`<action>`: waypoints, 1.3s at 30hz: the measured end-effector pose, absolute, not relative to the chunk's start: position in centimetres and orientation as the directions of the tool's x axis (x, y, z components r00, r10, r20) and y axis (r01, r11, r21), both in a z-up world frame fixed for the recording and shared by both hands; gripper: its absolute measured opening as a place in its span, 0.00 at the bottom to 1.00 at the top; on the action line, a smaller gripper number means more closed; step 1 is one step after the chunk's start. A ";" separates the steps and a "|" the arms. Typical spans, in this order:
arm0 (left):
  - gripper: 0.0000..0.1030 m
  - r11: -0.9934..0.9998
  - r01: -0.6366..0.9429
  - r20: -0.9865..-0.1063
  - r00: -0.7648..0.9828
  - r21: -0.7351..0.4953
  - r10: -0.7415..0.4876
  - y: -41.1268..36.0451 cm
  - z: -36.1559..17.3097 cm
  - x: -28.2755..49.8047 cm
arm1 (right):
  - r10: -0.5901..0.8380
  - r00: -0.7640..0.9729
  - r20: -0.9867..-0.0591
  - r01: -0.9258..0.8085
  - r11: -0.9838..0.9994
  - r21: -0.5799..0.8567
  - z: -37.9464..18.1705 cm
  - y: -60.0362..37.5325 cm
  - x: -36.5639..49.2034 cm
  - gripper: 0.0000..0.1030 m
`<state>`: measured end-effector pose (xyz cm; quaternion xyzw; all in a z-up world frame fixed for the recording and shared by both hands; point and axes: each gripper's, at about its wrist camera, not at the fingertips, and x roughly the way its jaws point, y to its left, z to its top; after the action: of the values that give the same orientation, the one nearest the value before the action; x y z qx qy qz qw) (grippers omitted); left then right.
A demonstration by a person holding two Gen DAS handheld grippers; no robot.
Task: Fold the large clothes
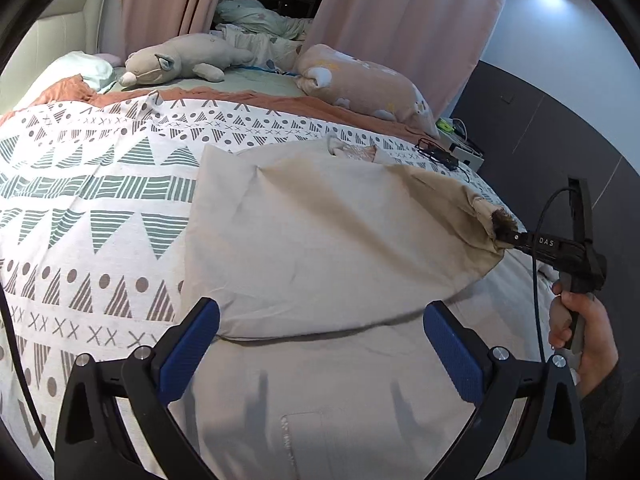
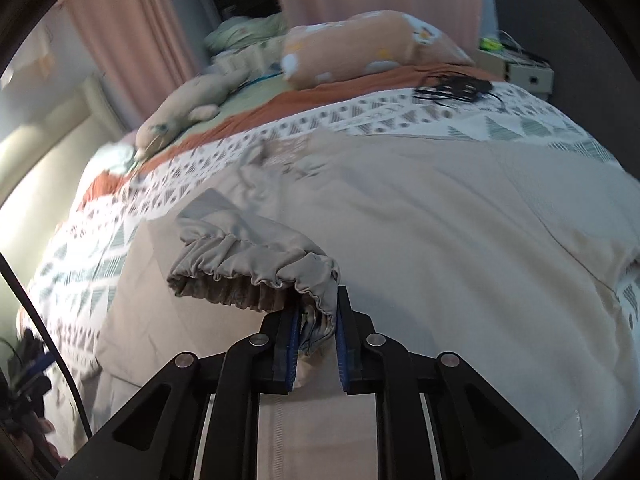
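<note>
Two plush toys (image 1: pixel 188 62) lie beyond the beige garment (image 1: pixel 320 240).

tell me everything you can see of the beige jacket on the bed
The beige jacket looks like soft, matte woven cloth and lies spread on the patterned quilt. One sleeve is lifted across the body, its elastic-gathered cuff pinched in the right tongs. The open left tongs hover over its lower part.

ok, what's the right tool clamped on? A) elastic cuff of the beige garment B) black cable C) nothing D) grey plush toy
A: the right tool is shut on the gathered elastic cuff of the beige garment; the left tool is open.
</note>
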<state>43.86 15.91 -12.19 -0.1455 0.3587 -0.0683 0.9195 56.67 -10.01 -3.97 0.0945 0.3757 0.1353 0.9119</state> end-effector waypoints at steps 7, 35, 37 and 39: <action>1.00 0.939 0.031 -0.629 0.734 -0.343 -0.255 15.0 -12.5 44.8 | 0.266 0.636 -0.724 0.053 0.921 0.386 -7.9 -16.5 58.7 0.53; 0.91 0.988 -0.147 -0.799 0.599 -0.053 0.047 17.8 -17.2 43.5 | 0.449 0.559 -0.697 0.084 0.806 0.587 -12.4 -21.3 60.0 0.12; 0.89 0.986 -0.166 -0.821 0.564 -0.007 0.089 18.4 -18.0 43.7 | 0.444 0.563 -0.697 0.080 0.810 0.580 -12.0 -20.8 59.6 0.11; 0.89 0.982 -0.187 -0.831 0.544 0.018 0.119 19.0 -18.5 43.8 | 0.447 0.560 -0.698 0.069 0.814 0.576 -11.6 -20.2 59.3 0.10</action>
<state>43.83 18.99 -18.51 -0.0361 0.4694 0.0872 0.8779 59.31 -20.19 -11.64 0.2830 0.4555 0.1129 0.8365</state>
